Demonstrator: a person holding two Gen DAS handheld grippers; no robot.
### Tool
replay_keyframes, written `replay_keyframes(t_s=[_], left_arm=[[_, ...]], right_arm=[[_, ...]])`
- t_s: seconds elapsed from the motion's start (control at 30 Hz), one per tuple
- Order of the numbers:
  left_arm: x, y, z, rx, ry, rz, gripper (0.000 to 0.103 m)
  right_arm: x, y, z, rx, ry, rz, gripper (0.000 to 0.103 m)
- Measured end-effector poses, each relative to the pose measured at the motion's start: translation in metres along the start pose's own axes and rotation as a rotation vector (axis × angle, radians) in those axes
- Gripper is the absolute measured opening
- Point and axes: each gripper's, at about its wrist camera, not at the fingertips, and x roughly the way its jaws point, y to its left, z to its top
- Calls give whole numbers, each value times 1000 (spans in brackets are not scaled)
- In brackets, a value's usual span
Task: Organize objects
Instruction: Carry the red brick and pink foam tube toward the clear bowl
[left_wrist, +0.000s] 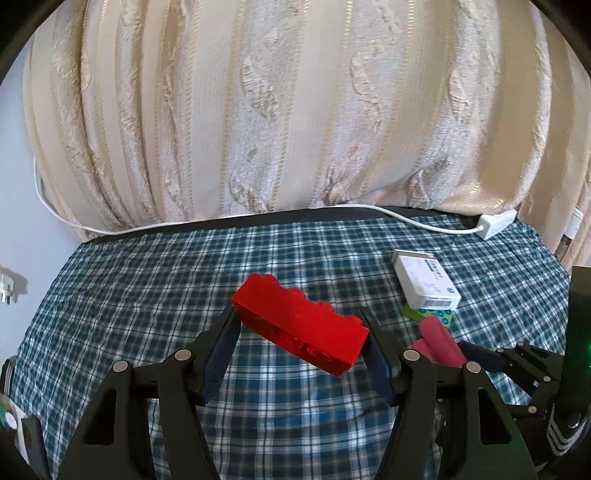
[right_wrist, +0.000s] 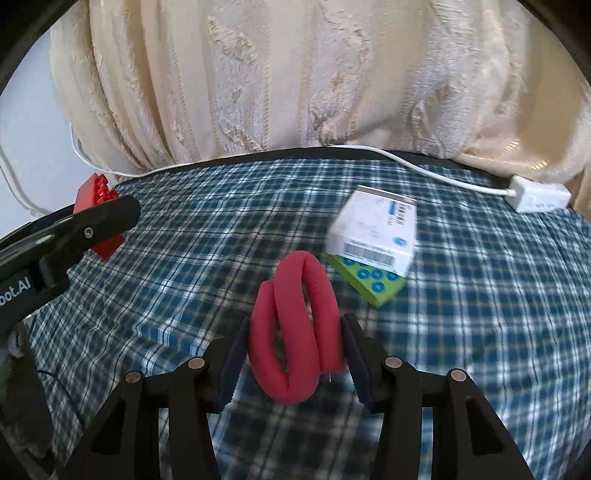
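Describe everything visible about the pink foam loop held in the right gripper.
The pink foam loop is a soft-looking, matte tube bent into folded coils, three strands showing side by side. It stands roughly upright, pinched between the right gripper fingers, which press its outer sides, above the plaid cloth. Its top points toward the white box. The left view shows its end only.

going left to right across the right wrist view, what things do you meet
red brick held by the left gripper → pink foam loop in the right gripper → white box → white adapter
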Motion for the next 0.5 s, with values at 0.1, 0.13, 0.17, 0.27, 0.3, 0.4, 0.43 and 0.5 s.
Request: replay_keyframes(t_s=[0.1,0.13,0.17,0.27,0.3,0.4,0.43,0.5], left_arm=[[-4,-7,-1,15,-7,-11,65],[-5,-9,-1,19,-9,-14,65],[-5,-10,-1,23,-11,-17,65],[-9,-17,-3,37,-16,-27,65],[-10,-20,-3,44,-18,-32,65],[-15,-28,-5,62,-24,-44,65],[-16,-31,-5,67,-25,-47,65],[-19,-37,-7,82,-30,-56,65]], right_arm=[[-9,-8,-4,27,-9,-7,53],[-12,-10,-5,35,-12,-9,53],[-15,-13,-7,42,-16,-12,53],[-23,-20,-11,62,-24,-20,53],[-27,-22,-13,69,-28,-23,53],[-37,-29,-19,90,-38,-33,53],[-40,-31,-21,95,-41,-36,53],[-47,-36,-24,109,-49,-45,53]])
